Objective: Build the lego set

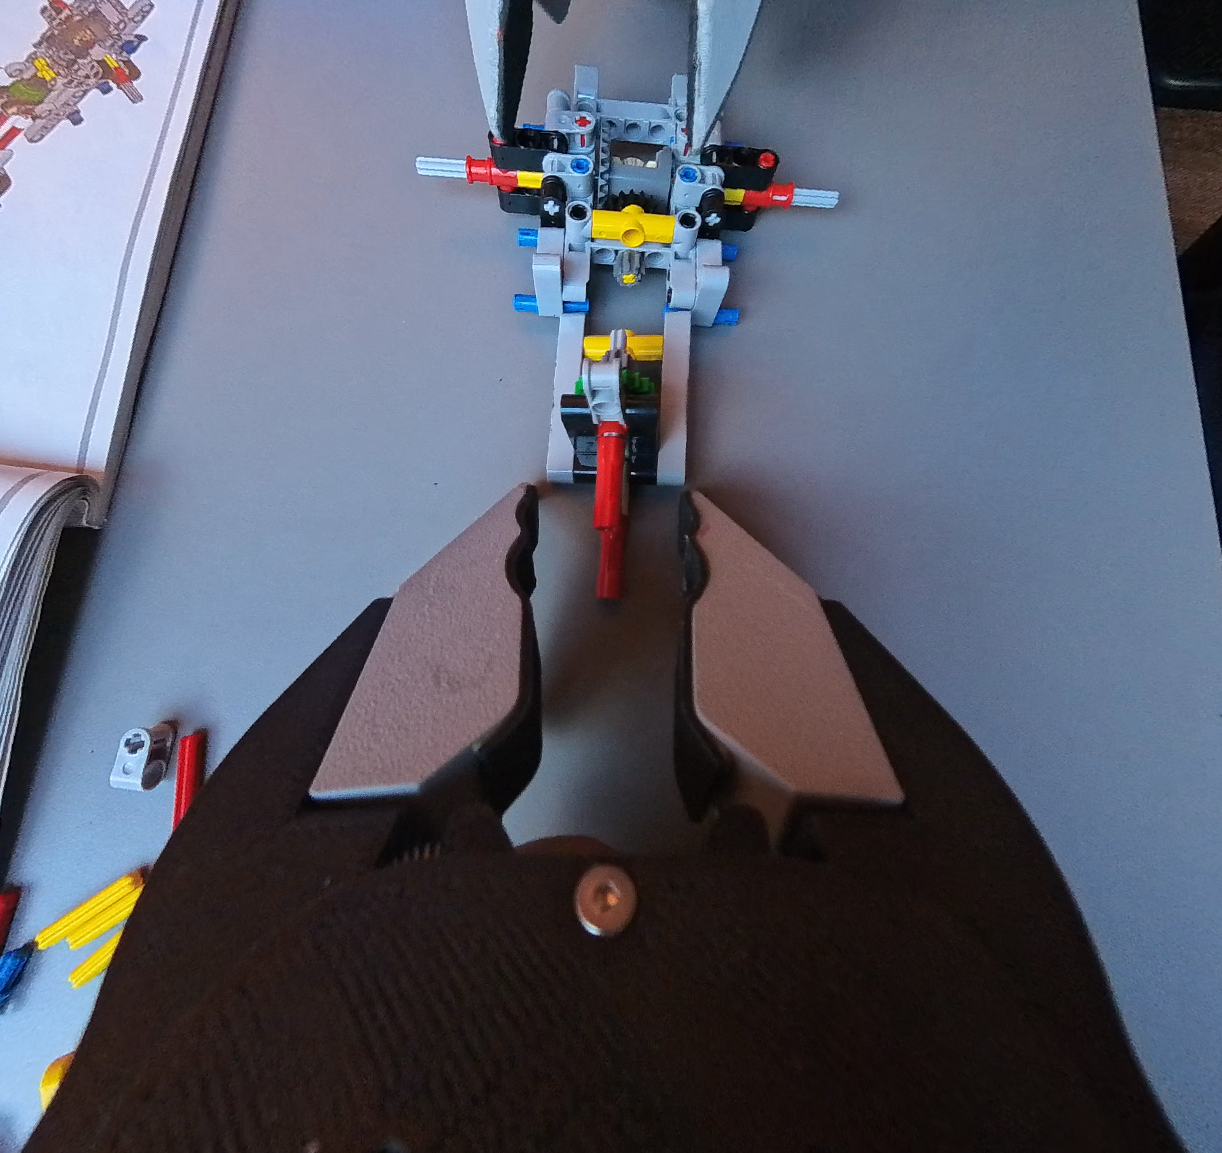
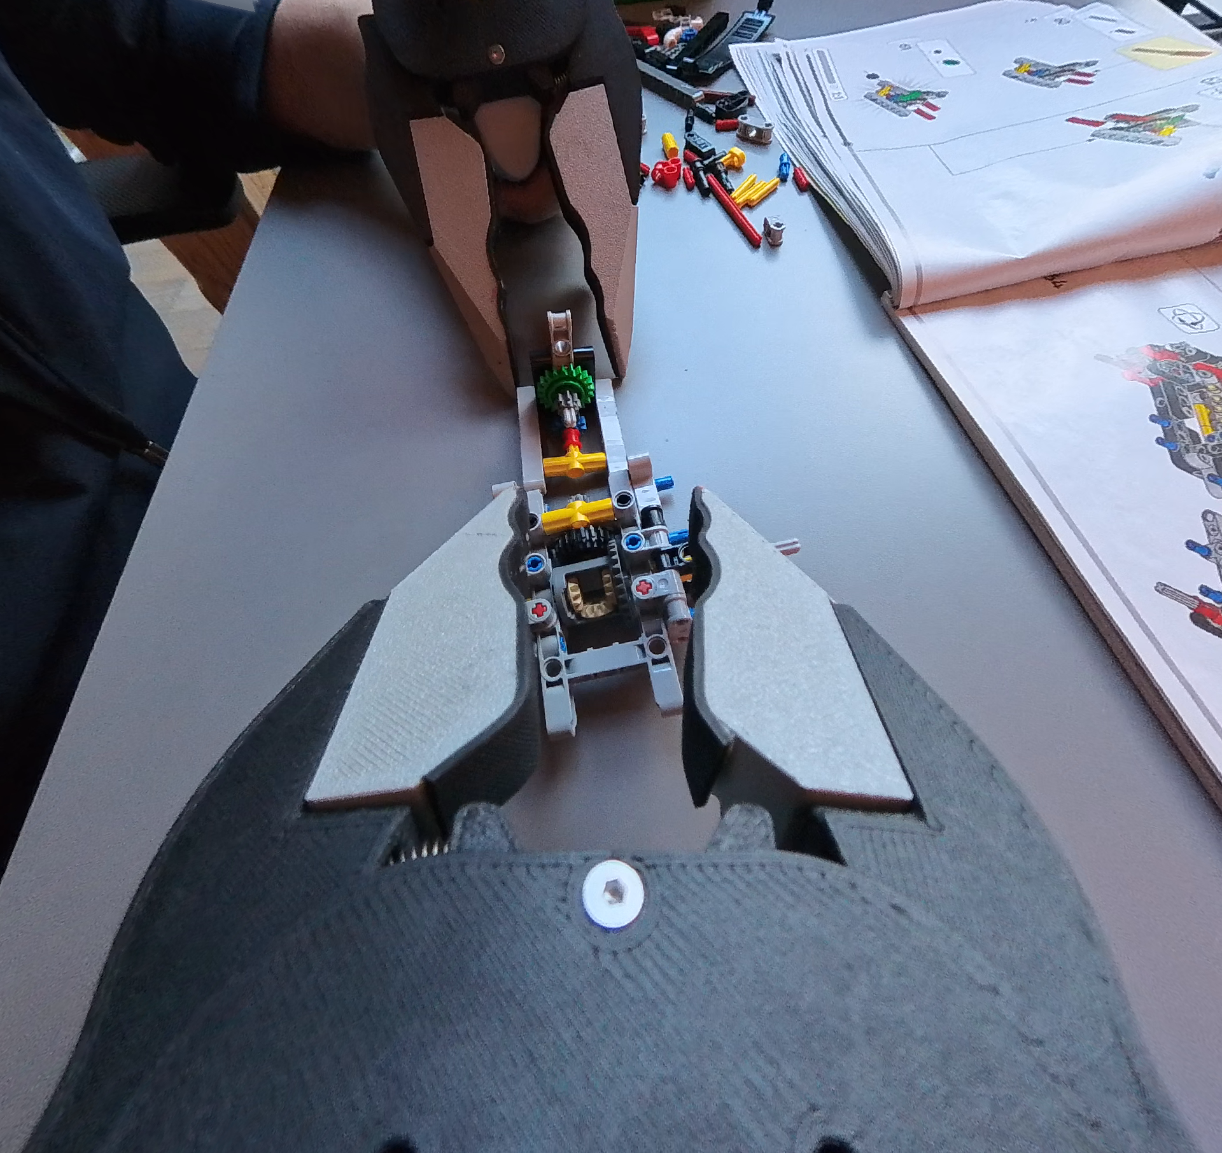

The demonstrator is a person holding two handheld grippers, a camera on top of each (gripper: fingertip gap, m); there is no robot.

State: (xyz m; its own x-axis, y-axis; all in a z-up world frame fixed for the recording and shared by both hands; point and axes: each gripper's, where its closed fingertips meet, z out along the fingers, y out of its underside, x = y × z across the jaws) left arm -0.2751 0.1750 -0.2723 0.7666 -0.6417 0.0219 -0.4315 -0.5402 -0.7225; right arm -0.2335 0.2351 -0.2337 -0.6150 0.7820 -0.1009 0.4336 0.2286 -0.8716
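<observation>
— Where does the brick chassis sit?
— On the grey table, clamped by the right gripper; the left gripper gapes around its red axle, untouching.
— Around it?
— Loose parts, an open booklet

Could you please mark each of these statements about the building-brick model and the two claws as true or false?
1. The brick model rests on the grey table. True.
2. The left claw is clamped on the red pin. False: the pin lies between its spread fingers, with a gap on each side.
3. The right claw straddles the model's wide gear end. True.
4. An open instruction booklet lies on the table. True.
5. The model's green gear sits at the right claw's end. False: it is at the far end, near the left claw.
</observation>
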